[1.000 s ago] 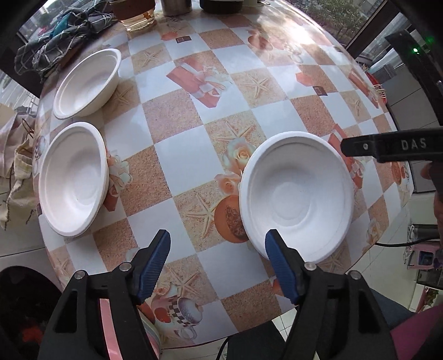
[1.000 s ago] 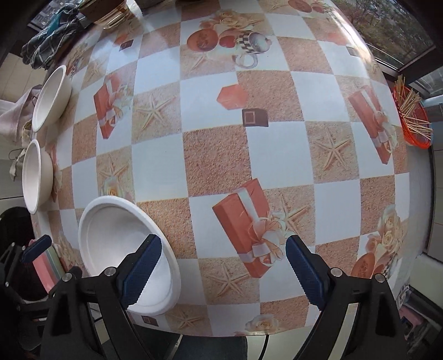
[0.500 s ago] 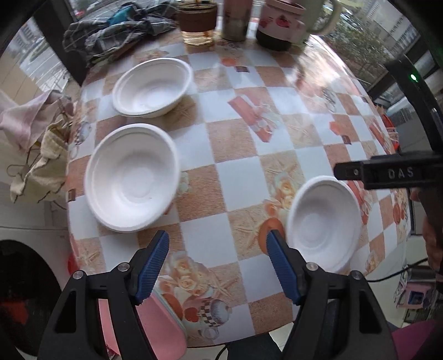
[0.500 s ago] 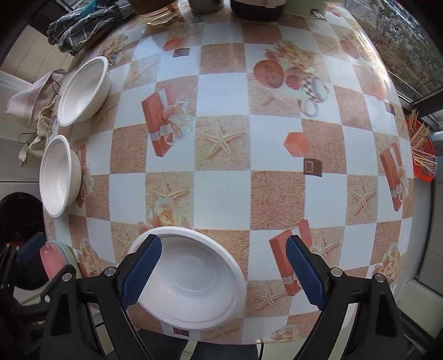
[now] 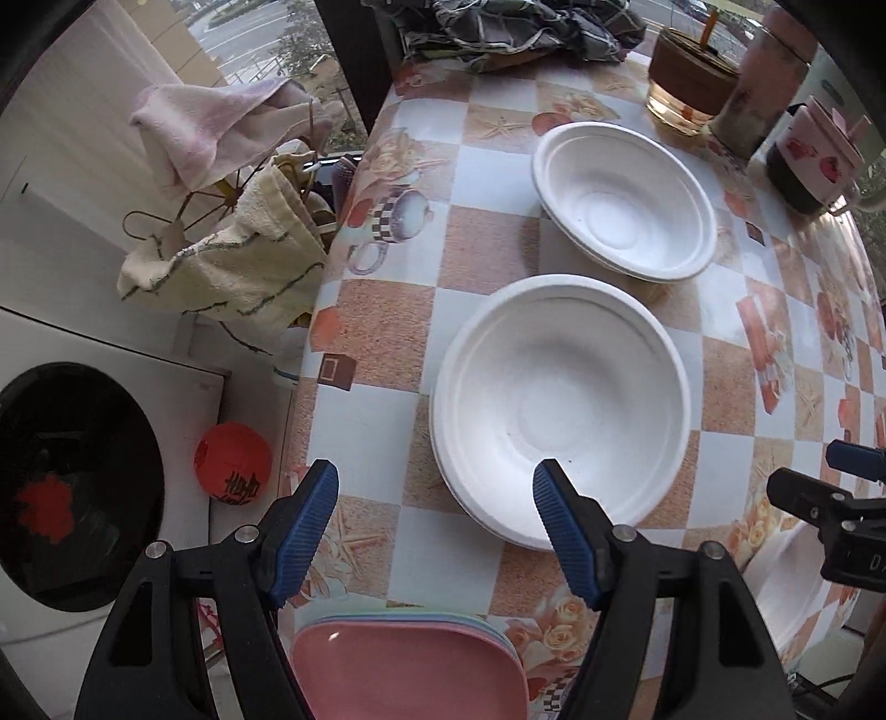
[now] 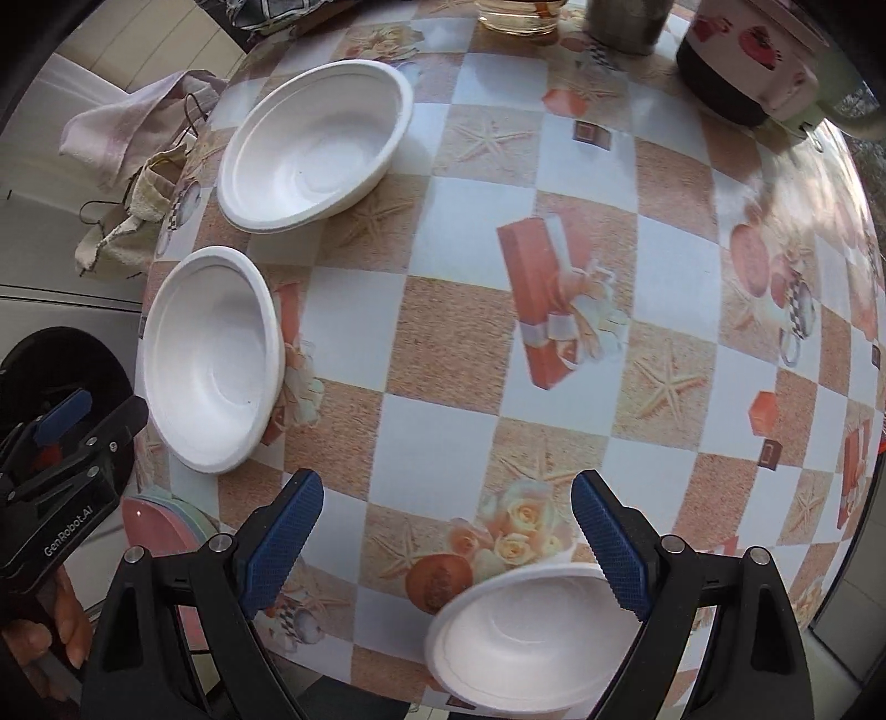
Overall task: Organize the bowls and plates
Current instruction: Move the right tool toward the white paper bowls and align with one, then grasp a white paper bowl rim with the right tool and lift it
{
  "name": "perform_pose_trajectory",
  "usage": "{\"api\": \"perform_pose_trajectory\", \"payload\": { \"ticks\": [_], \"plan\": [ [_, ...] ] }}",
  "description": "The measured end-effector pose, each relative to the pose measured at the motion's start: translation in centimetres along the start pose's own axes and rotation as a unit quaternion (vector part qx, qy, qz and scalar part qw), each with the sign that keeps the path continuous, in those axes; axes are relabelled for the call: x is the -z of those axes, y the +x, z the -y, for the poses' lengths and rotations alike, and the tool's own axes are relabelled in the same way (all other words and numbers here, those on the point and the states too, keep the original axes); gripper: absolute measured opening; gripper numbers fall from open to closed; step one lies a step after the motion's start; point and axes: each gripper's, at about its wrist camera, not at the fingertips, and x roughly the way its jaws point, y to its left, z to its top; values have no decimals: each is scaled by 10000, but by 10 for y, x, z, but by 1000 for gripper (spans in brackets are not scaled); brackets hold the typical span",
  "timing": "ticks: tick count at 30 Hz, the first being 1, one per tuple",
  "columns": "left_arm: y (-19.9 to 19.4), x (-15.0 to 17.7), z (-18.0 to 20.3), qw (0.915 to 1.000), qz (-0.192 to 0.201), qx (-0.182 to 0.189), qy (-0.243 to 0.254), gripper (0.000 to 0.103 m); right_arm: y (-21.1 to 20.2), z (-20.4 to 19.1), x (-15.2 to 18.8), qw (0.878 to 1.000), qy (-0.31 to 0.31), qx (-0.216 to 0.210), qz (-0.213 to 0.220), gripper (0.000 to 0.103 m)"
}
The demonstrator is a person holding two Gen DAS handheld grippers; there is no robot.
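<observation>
Below, the left hand-held gripper (image 5: 434, 501) hangs pointing straight down over the near left edge of the checkered tabletop (image 5: 487, 277), its blue-padded jaws spread wide with nothing between them; one pad lies in line with the near rim of the middle white bowl (image 5: 559, 404), though contact cannot be told from this view. Just beyond that bowl sits the far white bowl (image 5: 623, 202), the two close together but apart, both upright and empty. Under the left hand-held gripper, at the tabletop's near edge, lies a stack of coloured plates (image 5: 410, 664) with a pink one on top. Over on the other side, the right hand-held gripper (image 6: 448, 526) also points steeply down with its jaws wide apart and holding nothing; the near white bowl (image 6: 531, 631) rests on the tabletop edge beneath its right finger, partly hidden by it. From the right wrist view the other two bowls line the tabletop's left side, and the left tool's black body shows at the lower left with a person's fingers (image 6: 72, 631) around it. At the far end stand a glass of amber drink (image 5: 686, 77), a metal cup (image 5: 761, 94) and a mug with a red print (image 5: 819, 158), with a plaid cloth (image 5: 515, 27) bunched behind them. Off the tabletop to the left hang towels (image 5: 221, 221) on a rack.
</observation>
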Motion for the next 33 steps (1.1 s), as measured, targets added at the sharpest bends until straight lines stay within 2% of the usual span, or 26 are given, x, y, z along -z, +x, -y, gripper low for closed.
{"api": "perform_pose_trajectory", "payload": {
  "ticks": [2, 11, 20, 23, 25, 28, 29, 30, 33],
  "plan": [
    [6, -4, -5, 10000, -40, -15, -57, 76, 6, -11, -9, 9999, -25, -93, -51, 92],
    [36, -21, -4, 9995, -249, -139, 105, 76, 39, -47, -41, 9994, -261, 58, -212, 92],
    [64, -28, -2, 9982, -562, -193, 104, 76, 66, -65, -51, 9986, -313, 184, -387, 92],
    [71, -29, -4, 9978, -650, -103, 62, 76, 71, -68, -52, 9984, -338, 223, -383, 92],
    [71, -29, -3, 9978, -654, -67, 70, 76, 76, -74, -53, 9983, -375, 157, -413, 80],
    [73, -29, 1, 9976, -687, -36, 98, 75, 76, -79, -53, 9983, -432, 137, -363, 71],
    [72, -30, 2, 9975, -693, -6, 95, 73, 74, -79, -52, 9983, -469, 66, -351, 63],
    [72, -30, 3, 9974, -715, 88, 89, 67, 74, -81, -51, 9981, -501, -76, -359, 51],
    [70, -29, 10, 9960, -762, 453, 91, 39, 76, -82, -46, 9968, -477, -362, -531, 27]
  ]
}}
